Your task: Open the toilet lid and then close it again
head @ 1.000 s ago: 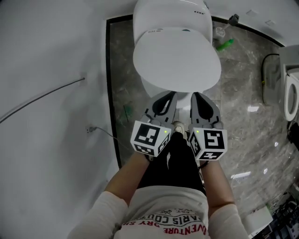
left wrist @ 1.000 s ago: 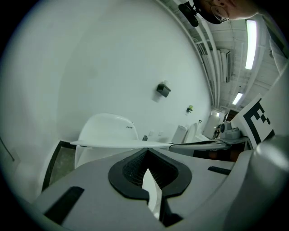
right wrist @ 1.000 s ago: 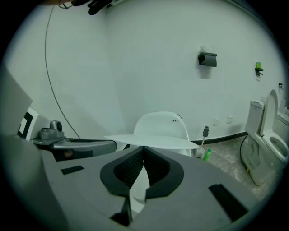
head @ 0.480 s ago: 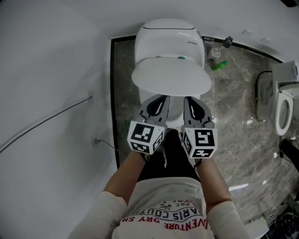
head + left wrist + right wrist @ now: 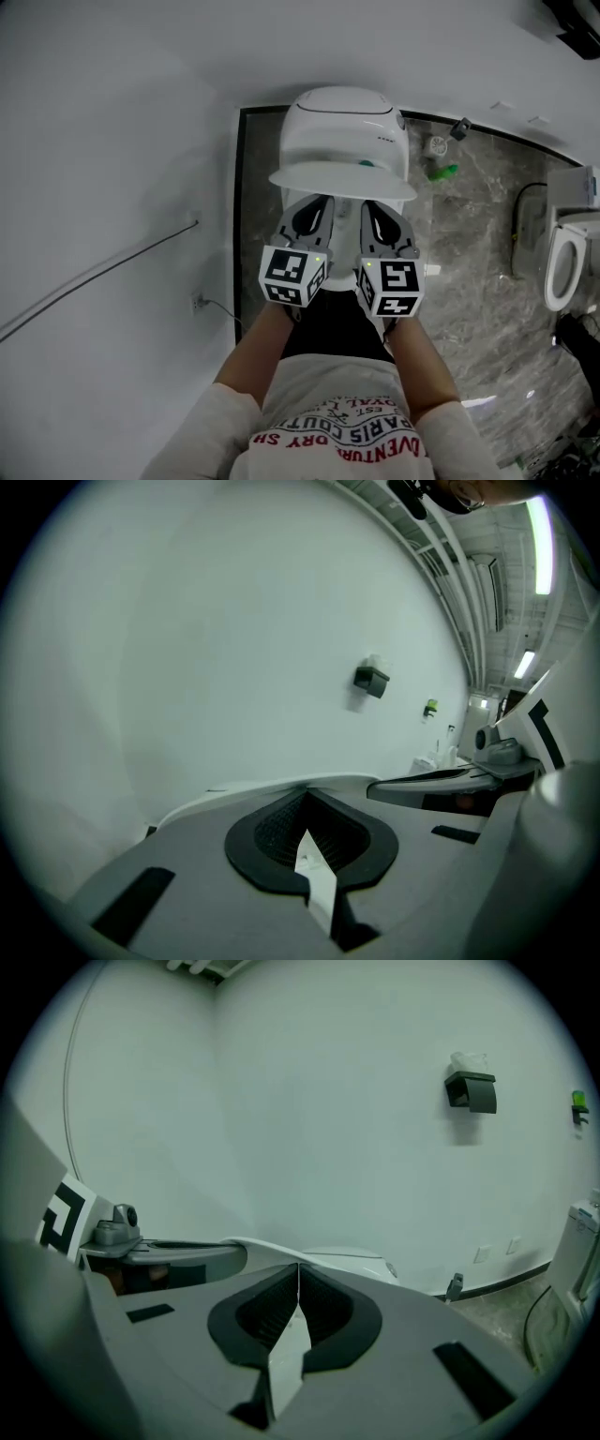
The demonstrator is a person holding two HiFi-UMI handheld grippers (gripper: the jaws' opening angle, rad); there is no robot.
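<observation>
White wall fills the left of the head view, with a thin cable running across it and a small socket low down near the floor edge. Just right of that, a dark strip borders the grey marbled floor.

At the middle stands the toilet, its back against the wall. The toilet lid is partly raised, its front edge lifted and tilted up toward the tank. The left gripper reaches in under that front edge with its jaws pressed together on nothing. Beside it, the right gripper has its jaws closed and empty too. Both tips seem to bear against the underside of the lid, though the lid hides the contact.

Each gripper's cube carries black-and-white square markers. Below them, the person's shirt shows red print, upside down and cut off. Only "DRY" and what may be "ADVENTURE" can be read.

Further right, a green bottle lies on the floor near the wall. A second toilet stands at the far right edge.
</observation>
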